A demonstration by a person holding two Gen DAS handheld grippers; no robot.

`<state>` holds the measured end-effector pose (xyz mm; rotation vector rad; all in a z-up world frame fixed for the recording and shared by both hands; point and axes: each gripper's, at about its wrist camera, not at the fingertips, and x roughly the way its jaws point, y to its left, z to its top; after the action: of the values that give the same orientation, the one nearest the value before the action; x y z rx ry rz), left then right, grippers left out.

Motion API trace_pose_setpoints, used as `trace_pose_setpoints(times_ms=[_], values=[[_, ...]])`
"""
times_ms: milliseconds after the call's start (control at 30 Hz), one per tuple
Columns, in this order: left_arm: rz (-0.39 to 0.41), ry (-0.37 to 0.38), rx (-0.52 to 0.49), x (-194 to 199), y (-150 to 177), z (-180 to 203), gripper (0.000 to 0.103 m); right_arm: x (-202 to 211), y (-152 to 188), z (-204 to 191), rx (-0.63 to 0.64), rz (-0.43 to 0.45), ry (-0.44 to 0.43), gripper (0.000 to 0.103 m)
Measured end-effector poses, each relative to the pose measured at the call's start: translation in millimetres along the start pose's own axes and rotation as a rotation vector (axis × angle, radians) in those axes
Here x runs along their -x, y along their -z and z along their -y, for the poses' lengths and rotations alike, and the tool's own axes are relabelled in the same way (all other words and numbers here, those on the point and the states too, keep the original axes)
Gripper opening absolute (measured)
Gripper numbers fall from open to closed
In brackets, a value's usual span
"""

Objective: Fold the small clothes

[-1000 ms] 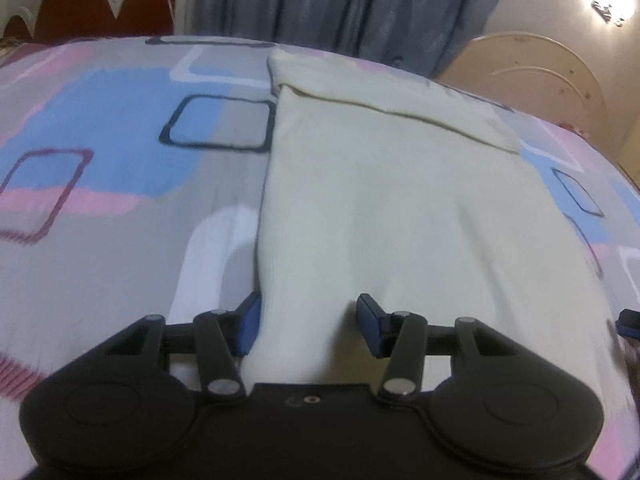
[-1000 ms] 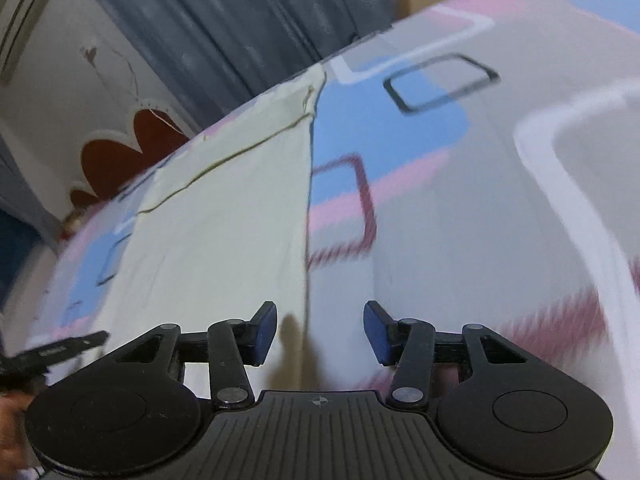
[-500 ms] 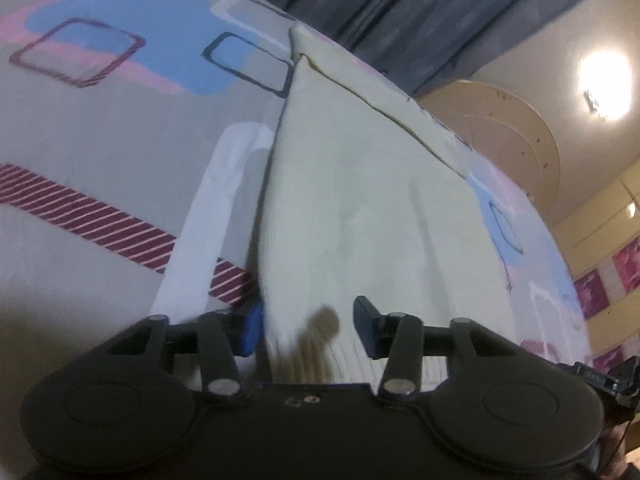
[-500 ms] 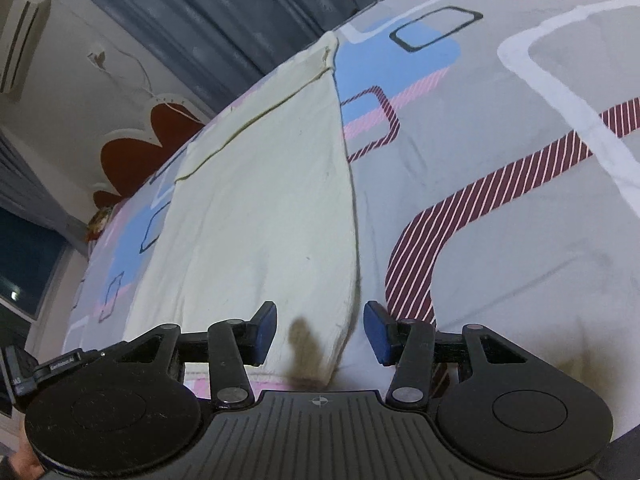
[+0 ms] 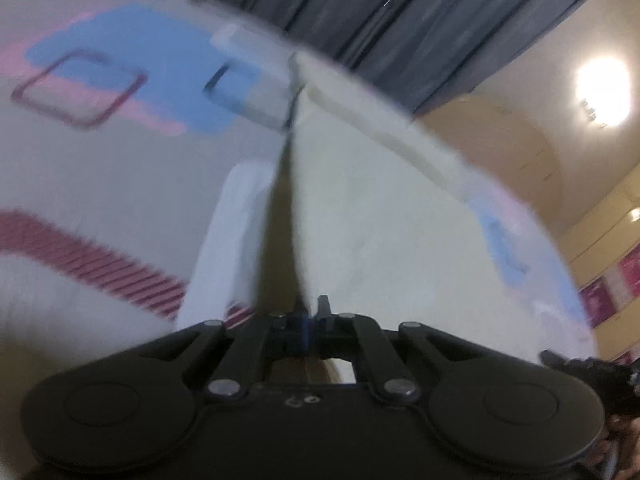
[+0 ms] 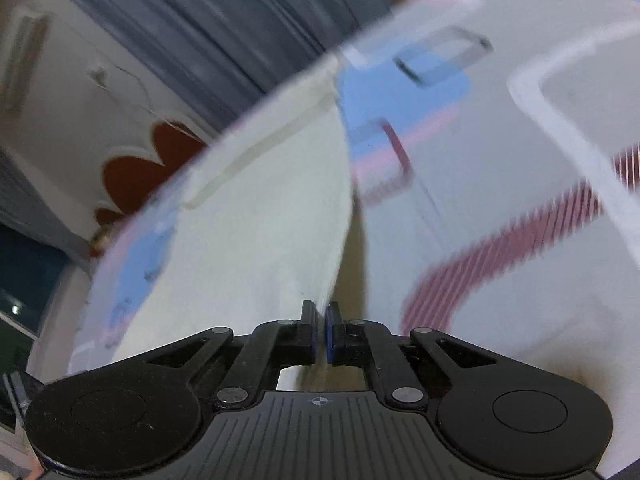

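Note:
A cream-white garment (image 5: 384, 216) lies spread on a patterned bed sheet (image 5: 120, 184), a folded band across its far end. My left gripper (image 5: 313, 312) is shut on the garment's near left corner, and the cloth edge rises up into the closed pads. In the right wrist view the same cream garment (image 6: 256, 216) runs away from me. My right gripper (image 6: 320, 320) is shut on its near right corner, with the cloth pinched between the blue pads. Both views are blurred by motion.
The sheet (image 6: 500, 184) carries blue, pink and maroon-striped shapes. Grey-blue curtains (image 5: 400, 20) hang behind the bed, a bright lamp (image 5: 602, 88) on the right wall. A red scalloped headboard (image 6: 148, 168) stands at far left. The other gripper's tip (image 5: 592, 368) shows at right.
Both grippers went from open, straddling the garment's near corners, to shut on the cloth. The garment's near edges now lift off the sheet, and both views have tilted.

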<state>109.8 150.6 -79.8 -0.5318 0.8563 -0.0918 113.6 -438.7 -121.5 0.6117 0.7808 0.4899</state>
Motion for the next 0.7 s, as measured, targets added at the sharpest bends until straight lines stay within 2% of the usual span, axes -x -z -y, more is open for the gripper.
trace_pose_setpoints(times_ms=[33,100,200,333,433,567,700], values=[[-0.027,-0.014,0.011,-8,0,-2,0.003,-9,1,2,-0.007,-0.038,0.026,0.003],[-0.011,0.016,0.072,-7,-3,-7,0.003,-30,4,7,-0.012,-0.129,0.098,0.003],[0.049,0.068,0.065,7,-15,-2,0.003,-19,-3,-2,-0.029,-0.055,0.058,0.002],[0.124,0.125,0.043,21,-54,12,0.002,-2,-35,-32,0.036,0.071,0.016,0.002],[0.153,0.152,-0.045,25,-87,39,0.002,-3,-68,-63,0.13,0.143,0.032,0.002],[0.18,0.19,-0.055,1,-145,61,0.002,-18,-124,-88,0.184,0.163,0.037,0.002],[0.179,0.195,-0.007,-42,-201,65,0.002,-60,-181,-85,0.133,0.151,0.028,0.002]])
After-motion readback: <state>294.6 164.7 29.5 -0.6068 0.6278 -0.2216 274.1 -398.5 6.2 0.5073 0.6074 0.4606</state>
